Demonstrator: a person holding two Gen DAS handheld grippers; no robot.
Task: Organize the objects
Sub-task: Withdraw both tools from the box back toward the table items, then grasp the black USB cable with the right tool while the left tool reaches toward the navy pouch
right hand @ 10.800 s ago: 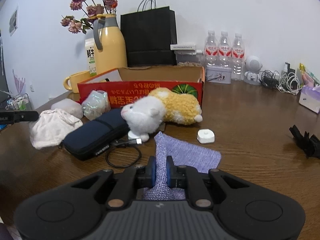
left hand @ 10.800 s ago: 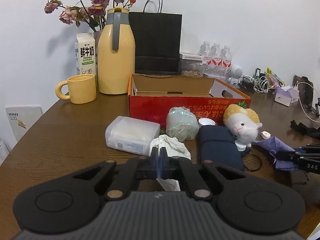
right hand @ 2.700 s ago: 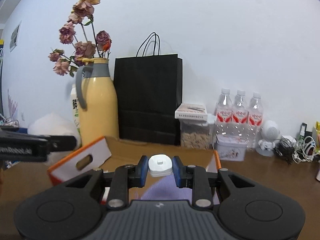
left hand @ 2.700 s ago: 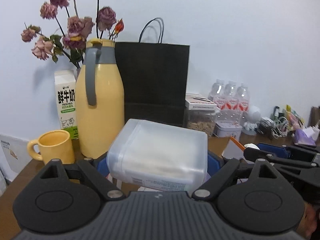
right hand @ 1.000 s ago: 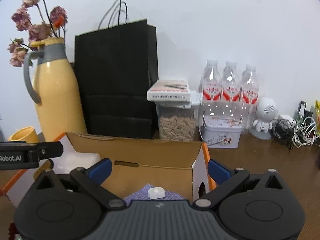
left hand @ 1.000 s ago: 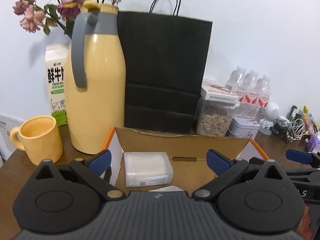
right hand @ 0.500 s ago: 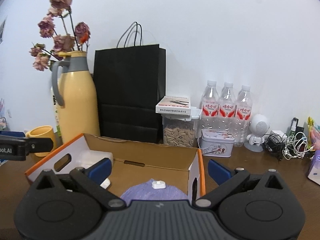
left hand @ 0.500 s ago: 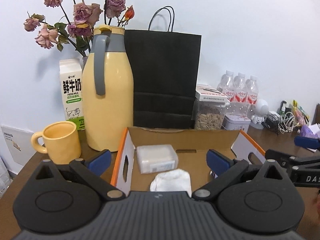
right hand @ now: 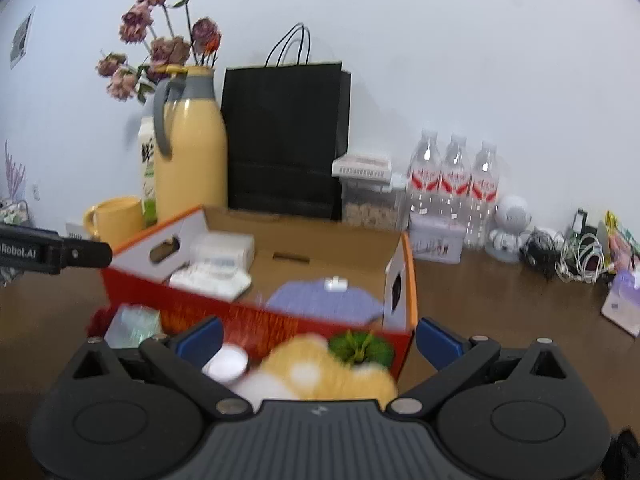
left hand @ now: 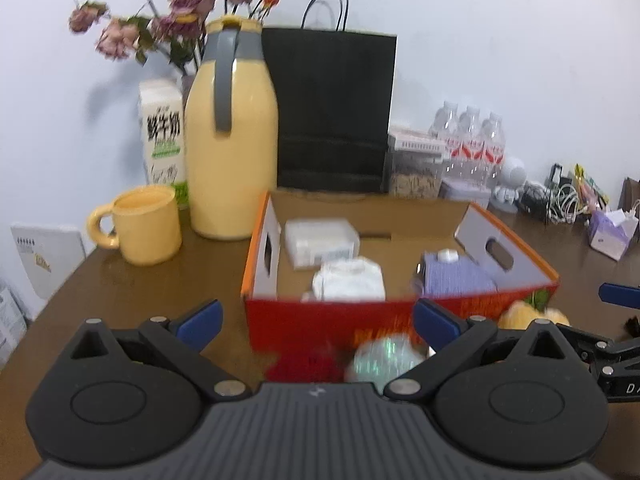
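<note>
An open red cardboard box (left hand: 280, 320) (right hand: 408, 276) stands mid-table. Inside lie a translucent plastic container (left hand: 320, 240) (right hand: 224, 250), a white crumpled cloth (left hand: 348, 280) (right hand: 212, 278), and a purple cloth (left hand: 456, 278) (right hand: 320, 300) with a small white cap (left hand: 448, 256) (right hand: 335, 283) on top. In front of the box sit a greenish plastic bundle (left hand: 380, 364) (right hand: 132, 324) and a yellow-white plush toy (right hand: 320, 372) (left hand: 528, 318). My left gripper (left hand: 316, 322) is open and empty, held before the box. My right gripper (right hand: 318, 338) is open and empty above the plush.
Behind the box stand a yellow thermos (left hand: 232, 140), a yellow mug (left hand: 144, 222), a milk carton (left hand: 162, 132), dried roses (left hand: 172, 12), a black paper bag (left hand: 334, 108), a snack jar (right hand: 370, 194) and three water bottles (right hand: 454, 184). Cables (right hand: 568, 252) clutter the back right.
Both grippers have drawn back from the box and lowered, so its red front, the greenish bundle and the plush toy have come into view. Both stay open and empty.
</note>
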